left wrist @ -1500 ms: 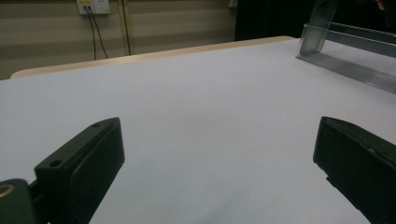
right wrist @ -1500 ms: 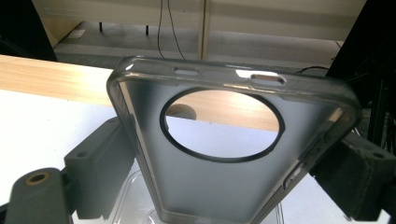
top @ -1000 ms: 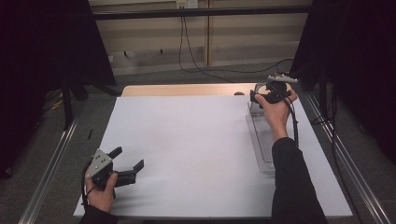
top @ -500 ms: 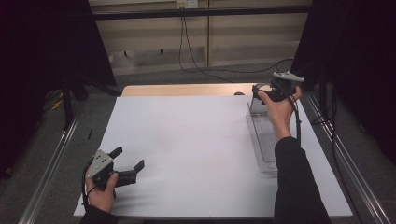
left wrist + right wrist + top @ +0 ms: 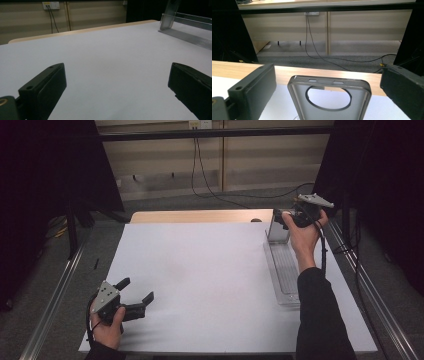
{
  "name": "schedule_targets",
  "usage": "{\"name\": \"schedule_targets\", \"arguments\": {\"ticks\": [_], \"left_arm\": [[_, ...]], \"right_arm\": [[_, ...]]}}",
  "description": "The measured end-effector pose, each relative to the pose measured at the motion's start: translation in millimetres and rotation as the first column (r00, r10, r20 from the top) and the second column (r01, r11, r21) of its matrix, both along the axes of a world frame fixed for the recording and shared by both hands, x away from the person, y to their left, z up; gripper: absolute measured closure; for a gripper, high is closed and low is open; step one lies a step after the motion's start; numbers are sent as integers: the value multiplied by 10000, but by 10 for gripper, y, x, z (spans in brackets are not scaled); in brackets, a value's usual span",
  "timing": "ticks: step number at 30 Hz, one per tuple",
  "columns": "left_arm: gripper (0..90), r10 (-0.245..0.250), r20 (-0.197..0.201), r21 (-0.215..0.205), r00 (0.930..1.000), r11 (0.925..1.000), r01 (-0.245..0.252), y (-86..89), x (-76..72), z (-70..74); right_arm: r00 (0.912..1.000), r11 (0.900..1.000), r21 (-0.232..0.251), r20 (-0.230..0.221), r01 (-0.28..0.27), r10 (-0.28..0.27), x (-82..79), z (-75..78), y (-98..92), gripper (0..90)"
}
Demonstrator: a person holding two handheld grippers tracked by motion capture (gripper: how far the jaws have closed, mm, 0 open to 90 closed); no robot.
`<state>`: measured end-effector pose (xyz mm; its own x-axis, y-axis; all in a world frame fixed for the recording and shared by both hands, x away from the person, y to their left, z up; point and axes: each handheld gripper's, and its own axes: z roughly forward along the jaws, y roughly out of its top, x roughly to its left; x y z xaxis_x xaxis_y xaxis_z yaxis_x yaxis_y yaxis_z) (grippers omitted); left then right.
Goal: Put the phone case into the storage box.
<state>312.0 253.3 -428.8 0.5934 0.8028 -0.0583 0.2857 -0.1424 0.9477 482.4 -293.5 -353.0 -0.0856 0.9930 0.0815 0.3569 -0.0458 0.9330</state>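
Fig.: Your right claw [image 5: 280,218] has shifted outward to approx. 2 o'clock on the surface [image 5: 210,270], jaws wide, empty, bracketing the upright phone case [image 5: 329,98], probably slotted in the clear rack [image 5: 283,270]. Left claw [image 5: 136,296] open, idle at 7 o'clock. Grasp pending.

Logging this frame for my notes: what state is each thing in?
Phone case: upright at the rack's far end, between the open jaws, ungripped.
Clear rack: flat along the table's right side.
Right gripper: open.
Left gripper: open, holding nothing.
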Motion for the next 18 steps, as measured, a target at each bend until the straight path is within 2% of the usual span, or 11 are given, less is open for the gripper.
{"name": "schedule_targets", "arguments": {"ticks": [4, 8, 10, 13, 18], "left_arm": [[18, -58, 114, 34, 9999, 10000, 57, -3, -8, 7], [17, -33, 109, 72, 9999, 10000, 33, 4, -10, 9], [17, -20, 109, 24, 9999, 10000, 20, -1, -13, 10], [17, -35, 100, 32, 9999, 10000, 35, -3, -12, 10], [17, 4, 153, 40, 9999, 10000, -4, -2, -21, 11]], "right_arm": [[10000, 10000, 29, -9, 67, -67, -38, 30, -26, 0], [9998, 9998, -10, 54, -173, 173, -83, 62, -30, 1], [9996, 9996, 3, -53, -293, 293, -104, 82, -30, 9], [9988, 9990, -34, 180, -451, 451, -142, 128, -42, 4], [9989, 9988, -144, 98, -461, 462, -210, 160, -78, 5]]}}
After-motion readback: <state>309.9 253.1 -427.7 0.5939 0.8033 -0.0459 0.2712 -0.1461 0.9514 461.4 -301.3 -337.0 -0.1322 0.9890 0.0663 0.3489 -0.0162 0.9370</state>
